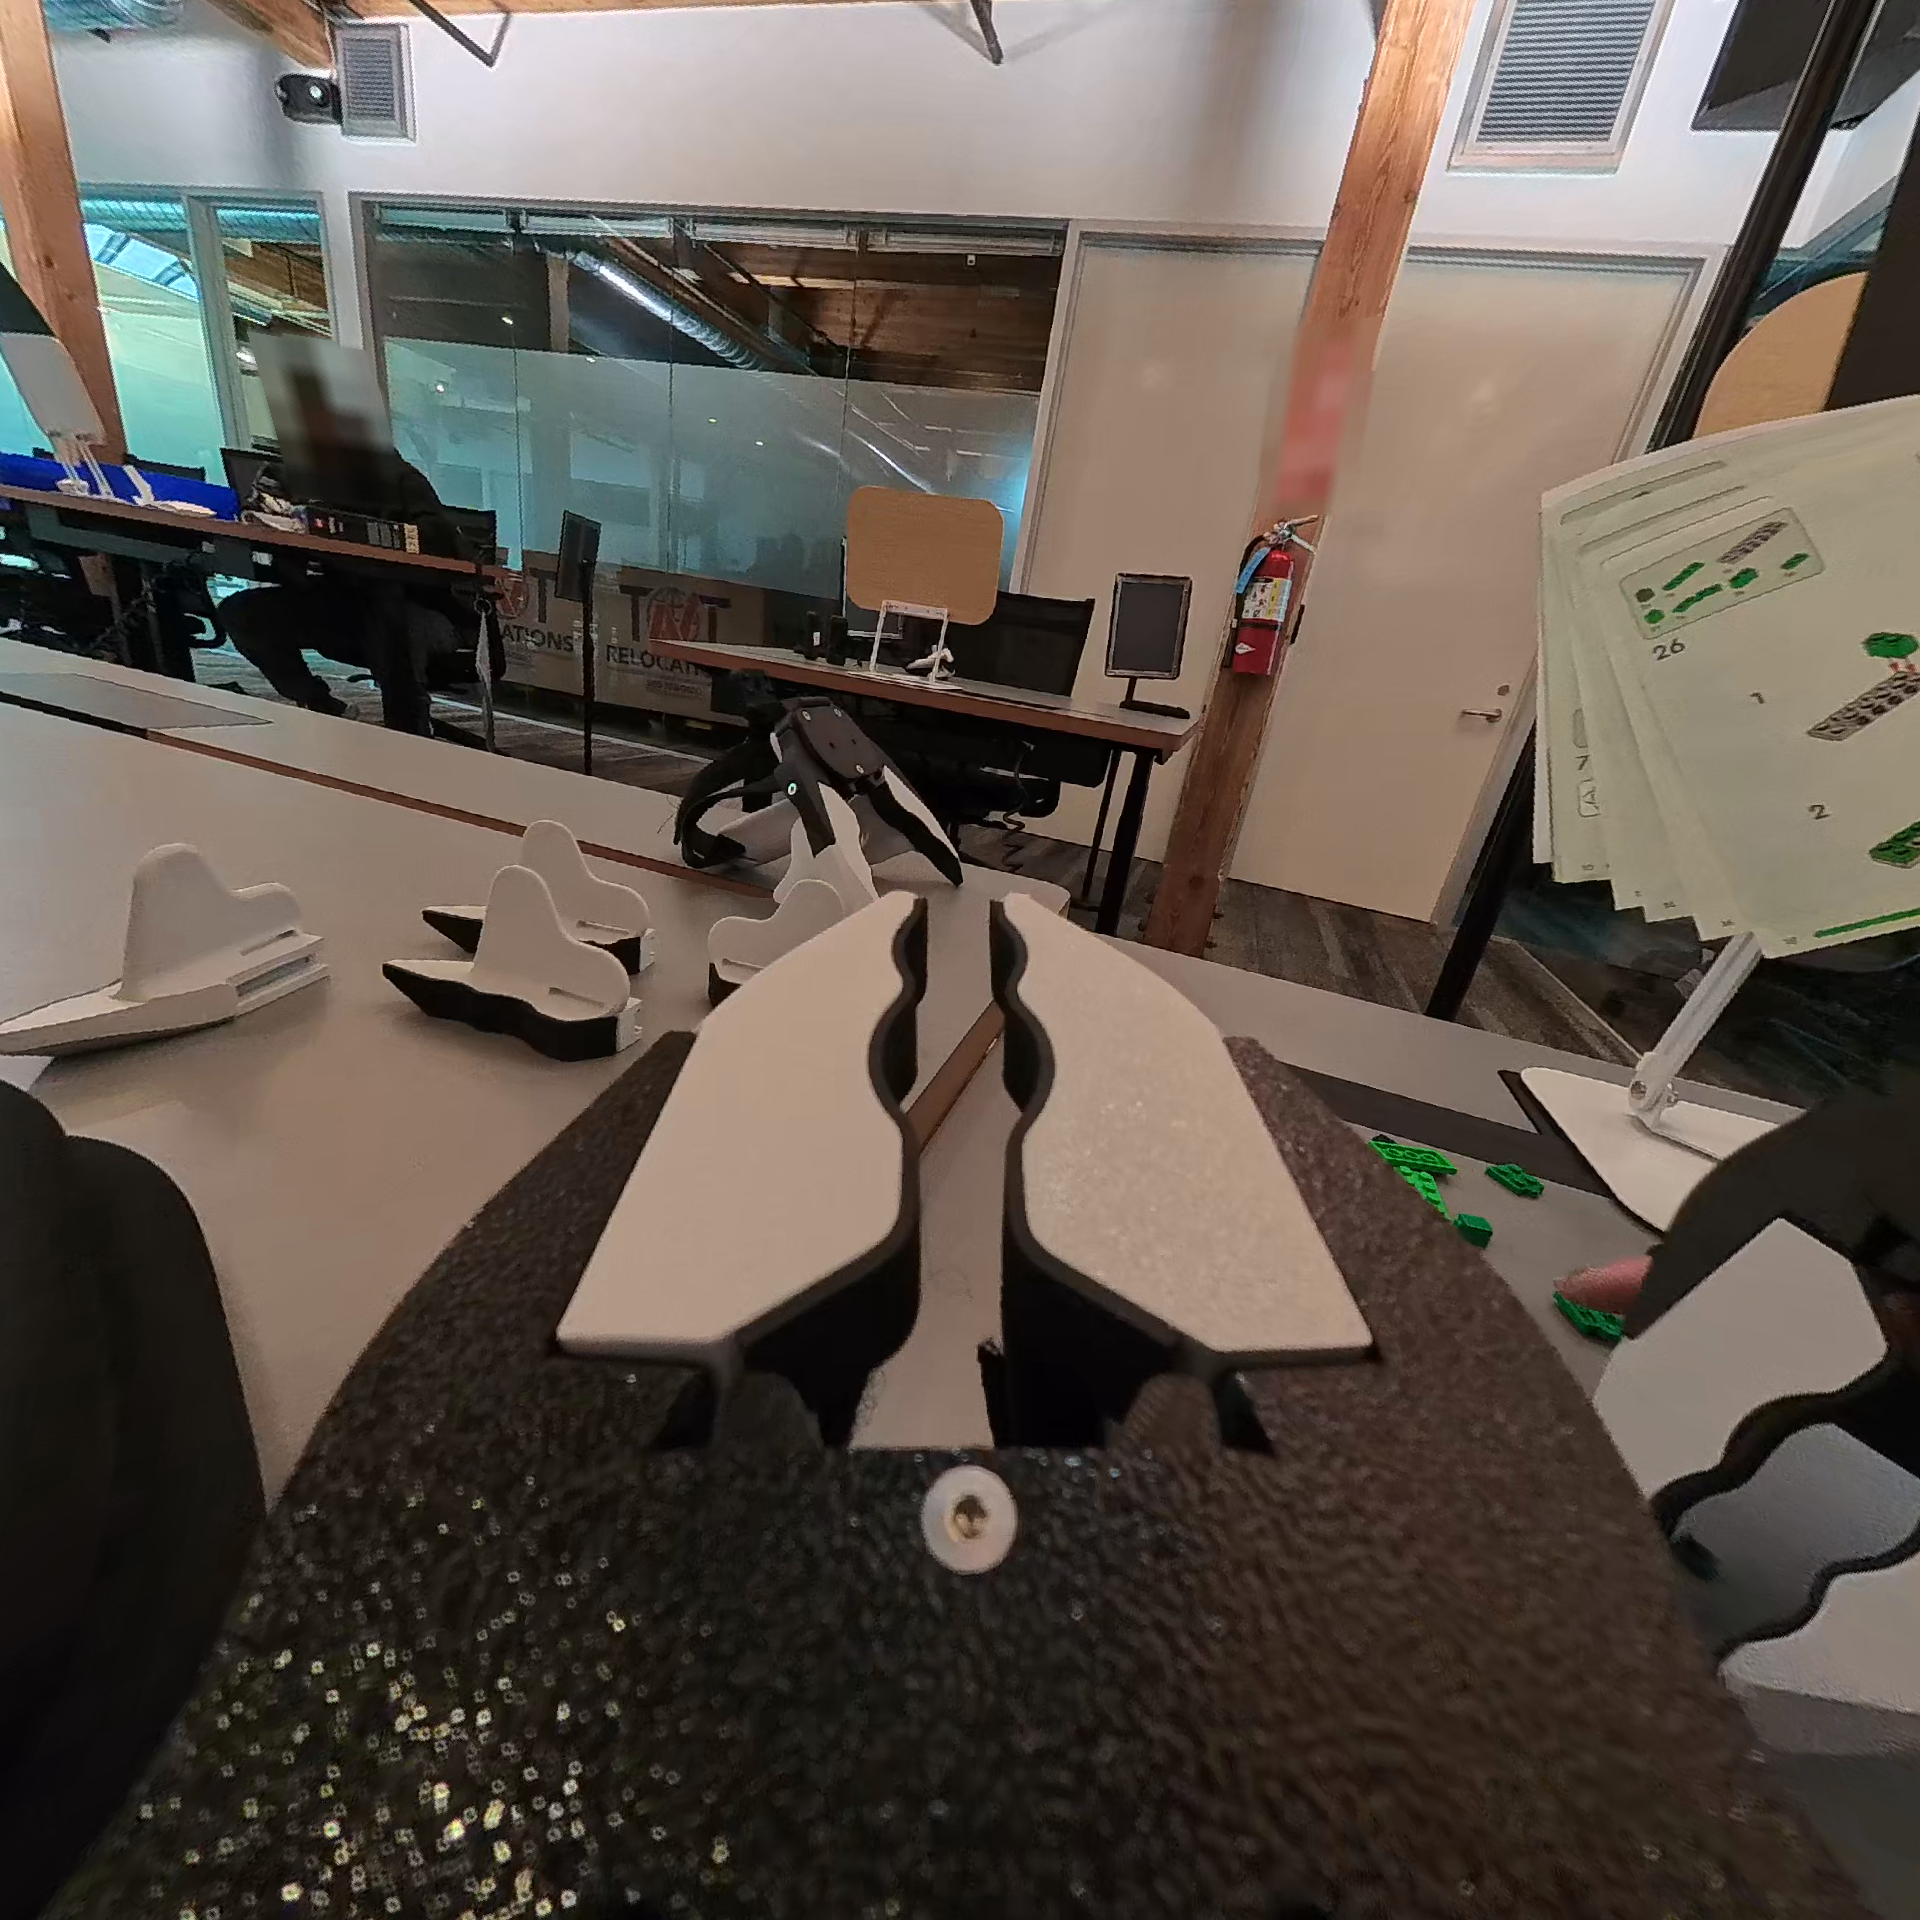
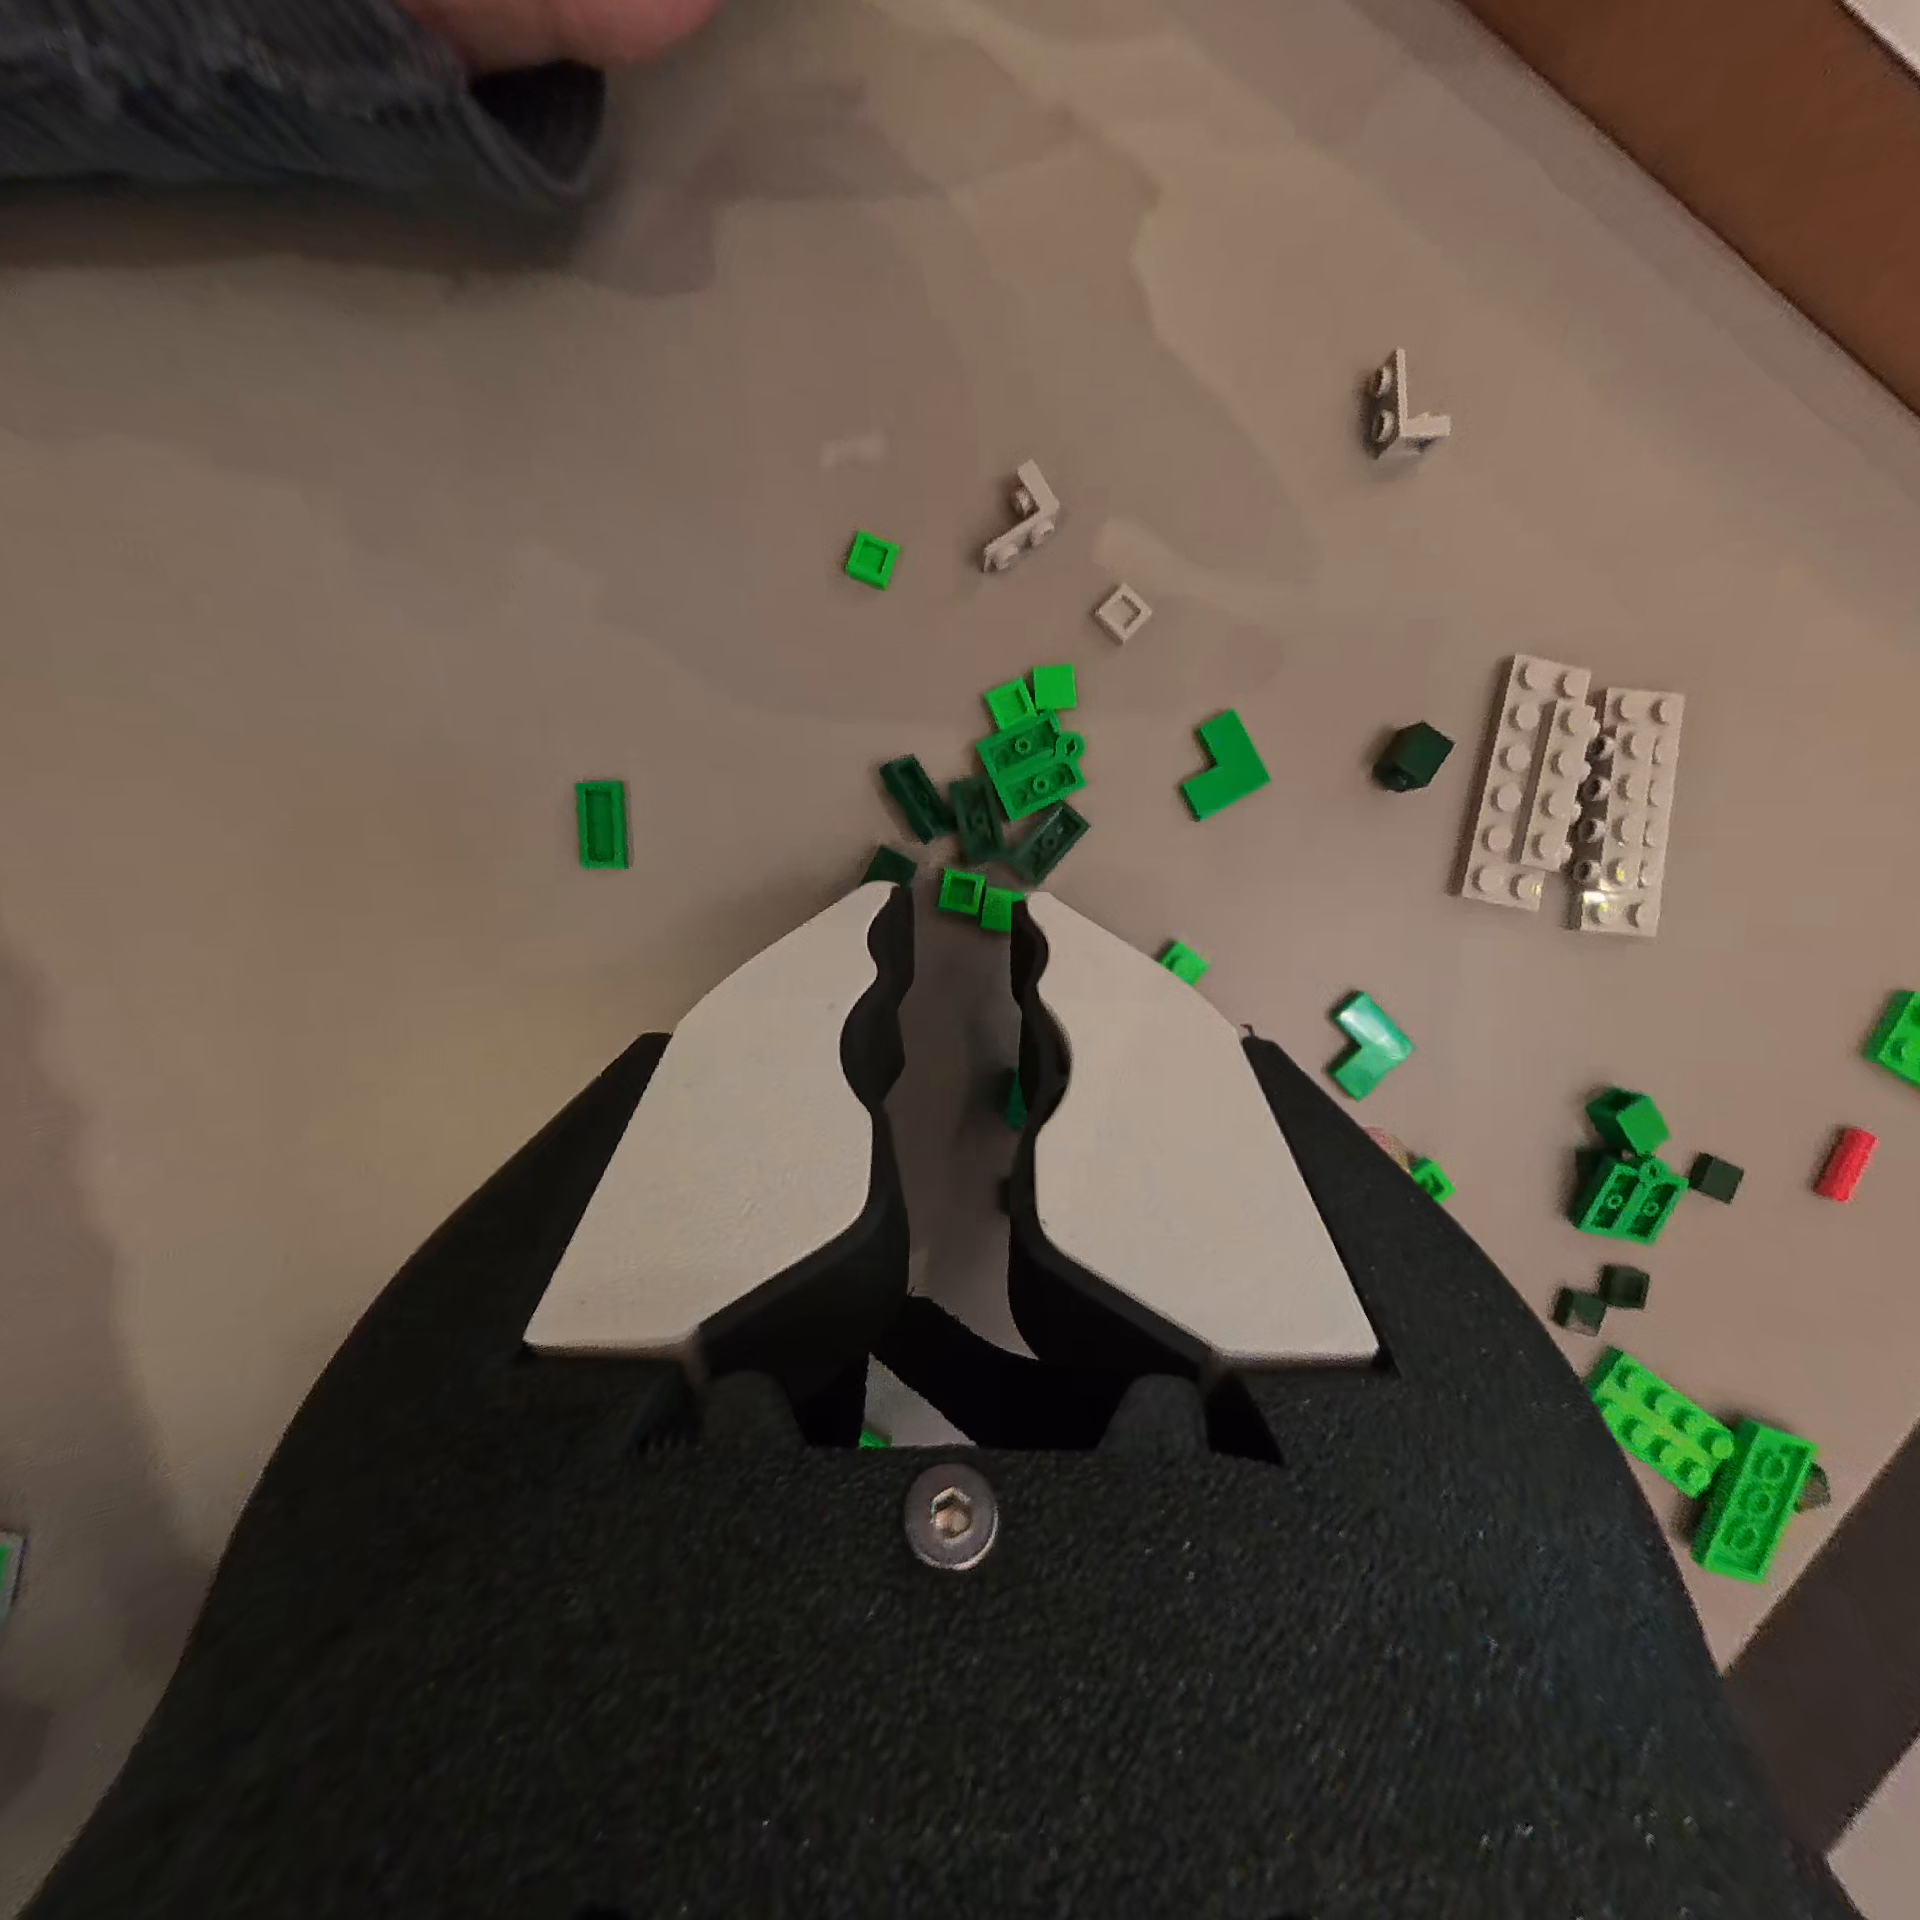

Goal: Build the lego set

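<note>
In the right wrist view my right gripper [image 2: 961,899] points down at the grey table, its jaws a narrow gap apart and empty. Its tips hover at a small light green tile [image 2: 960,890] on the near edge of a pile of green plates [image 2: 1023,769]. Joined grey plates [image 2: 1569,790] lie to the right. Two green L-shaped tiles [image 2: 1226,764] [image 2: 1371,1044] and a green flat tile [image 2: 601,823] lie around. My left gripper [image 1: 956,914] is slightly open and empty, held above the table and aimed away from the pieces. The right gripper [image 1: 1766,1247] shows dark at that view's right edge.
Grey brackets [image 2: 1023,514], a red piece [image 2: 1844,1162] and green bricks [image 2: 1662,1423] lie scattered. A sleeve [image 2: 260,94] is at top left. An instruction booklet [image 1: 1745,707] stands on a stand at right. Spare gripper fingers [image 1: 520,977] and another gripper [image 1: 831,790] lie on the table. There is about 20 cm between the tips of the two grippers. My right tips are roughly 6 cm from the green flat tile [image 2: 601,823].
</note>
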### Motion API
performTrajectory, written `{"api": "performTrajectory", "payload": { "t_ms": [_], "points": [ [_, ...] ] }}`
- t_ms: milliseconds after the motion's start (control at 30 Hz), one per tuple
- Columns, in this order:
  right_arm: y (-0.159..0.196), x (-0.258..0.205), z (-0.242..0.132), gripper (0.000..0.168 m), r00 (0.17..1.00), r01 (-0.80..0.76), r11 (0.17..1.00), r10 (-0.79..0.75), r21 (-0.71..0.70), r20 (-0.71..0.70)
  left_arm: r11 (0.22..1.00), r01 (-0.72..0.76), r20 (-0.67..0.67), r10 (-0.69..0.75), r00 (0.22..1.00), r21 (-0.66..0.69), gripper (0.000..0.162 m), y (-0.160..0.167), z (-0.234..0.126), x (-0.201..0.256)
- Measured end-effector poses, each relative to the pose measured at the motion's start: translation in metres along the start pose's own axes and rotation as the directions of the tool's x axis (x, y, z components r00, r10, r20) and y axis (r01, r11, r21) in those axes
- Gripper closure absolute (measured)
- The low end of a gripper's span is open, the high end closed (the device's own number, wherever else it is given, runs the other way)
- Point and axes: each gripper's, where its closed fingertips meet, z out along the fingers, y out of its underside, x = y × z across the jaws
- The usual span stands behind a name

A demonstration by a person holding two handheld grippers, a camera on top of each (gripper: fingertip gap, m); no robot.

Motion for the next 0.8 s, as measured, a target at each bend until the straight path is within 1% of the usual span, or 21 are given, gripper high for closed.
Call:
{"api": "performTrajectory", "payload": {
  "t_ms": [100, 167, 233, 333, 400, 467, 567, 633, 700, 733, 800],
  "points": [
    [-0.002, 0.0, 0.004, 0.153, 0.999, -0.014, 1.0, 0.015, -0.024, 0.028, 1.0, 0.001, 0.0, -0.001, 1.0, -0.002, 0.151, 0.0, 0.0, 0.0],
    [-0.001, -0.002, 0.007, 0.153, 0.999, 0.005, 0.999, -0.003, -0.046, 0.04, 1.0, 0.0, -0.002, 0.0, 1.0, -0.002, 0.151, 0.0, 0.0, 0.0],
    [-0.005, -0.005, 0.006, 0.153, 0.999, 0.025, 0.999, -0.023, -0.039, 0.045, 1.0, -0.002, -0.003, 0.002, 1.0, -0.003, 0.151, 0.0, 0.0, 0.0],
    [-0.005, 0.002, -0.009, 0.153, 0.998, 0.057, 0.997, -0.058, -0.056, -0.01, 1.0, 0.004, -0.004, -0.004, 1.0, -0.004, 0.152, 0.001, 0.0, 0.0],
    [0.008, 0.009, -0.024, 0.153, 0.997, 0.043, 0.994, -0.05, -0.103, -0.058, 1.0, 0.012, -0.003, -0.012, 1.0, -0.002, 0.152, 0.0, 0.0, -0.001],
    [0.029, 0.01, -0.039, 0.149, 0.998, -0.011, 0.985, -0.001, -0.172, -0.068, 1.0, 0.022, -0.004, -0.022, 1.0, -0.001, 0.152, 0.001, 0.0, -0.001],
    [0.061, 0.001, -0.054, 0.145, 0.991, -0.124, 0.964, 0.111, -0.236, -0.071, 1.0, 0.024, -0.008, -0.024, 1.0, -0.004, 0.152, 0.001, 0.001, -0.001],
    [0.078, -0.006, -0.06, 0.136, 0.972, -0.229, 0.937, 0.208, -0.264, -0.106, 1.0, 0.02, -0.009, -0.02, 1.0, -0.005, 0.152, 0.002, 0.001, 0.0],
    [0.091, -0.001, -0.064, 0.133, 0.91, -0.394, 0.886, 0.34, -0.243, -0.236, 1.0, 0.018, -0.011, -0.018, 1.0, -0.007, 0.152, 0.002, 0.001, 0.001],
    [0.093, -0.001, -0.065, 0.131, 0.875, -0.457, 0.866, 0.396, -0.204, -0.278, 1.0, 0.018, -0.013, -0.018, 1.0, -0.008, 0.152, 0.002, 0.001, 0.001],
    [0.087, -0.009, -0.066, 0.13, 0.835, -0.513, 0.851, 0.466, -0.111, -0.292, 1.0, 0.019, -0.014, -0.019, 1.0, -0.01, 0.152, 0.003, 0.001, 0.002]
  ]
}}
